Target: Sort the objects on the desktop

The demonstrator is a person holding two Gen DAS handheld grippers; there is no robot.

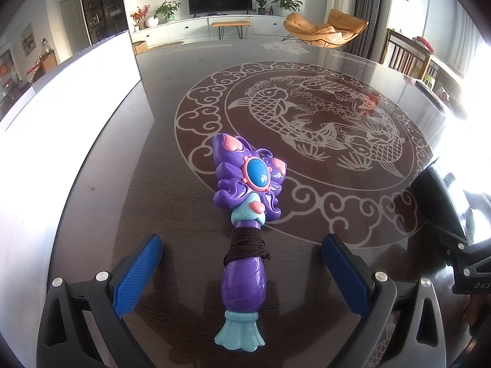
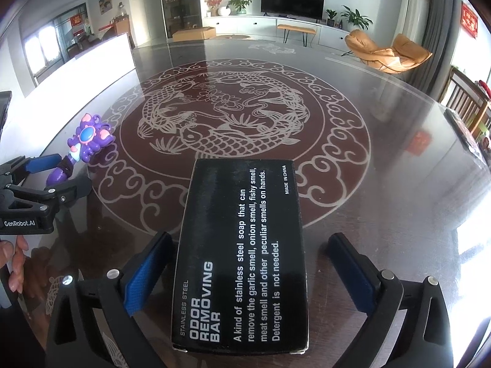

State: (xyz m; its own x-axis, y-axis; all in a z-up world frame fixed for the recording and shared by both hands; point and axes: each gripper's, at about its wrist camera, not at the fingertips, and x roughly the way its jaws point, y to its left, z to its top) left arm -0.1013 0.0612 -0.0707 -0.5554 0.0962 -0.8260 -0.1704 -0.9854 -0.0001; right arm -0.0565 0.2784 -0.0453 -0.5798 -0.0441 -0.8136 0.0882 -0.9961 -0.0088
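A dark round table (image 1: 172, 165) with a pale carved fish medallion (image 1: 310, 128) carries both task items. In the left wrist view, the left gripper (image 1: 242, 253) hangs over a purple toy wand (image 1: 245, 214) that lies flat on the table, its blue gem upward and its teal tail end toward the camera; dark thread is wound round its neck. The jaws stand wide apart, one blue pad on each side of the wand's handle with clear table between pad and toy. In the right wrist view, the right gripper (image 2: 248, 248) straddles a black box (image 2: 242, 254) printed "ODOR REMOVING BAR", which lies flat on the table with its label up. Its jaws are also spread, neither pad pressing the box's sides. A white panel (image 1: 76, 98) stands at the table's left edge, beyond the wand.
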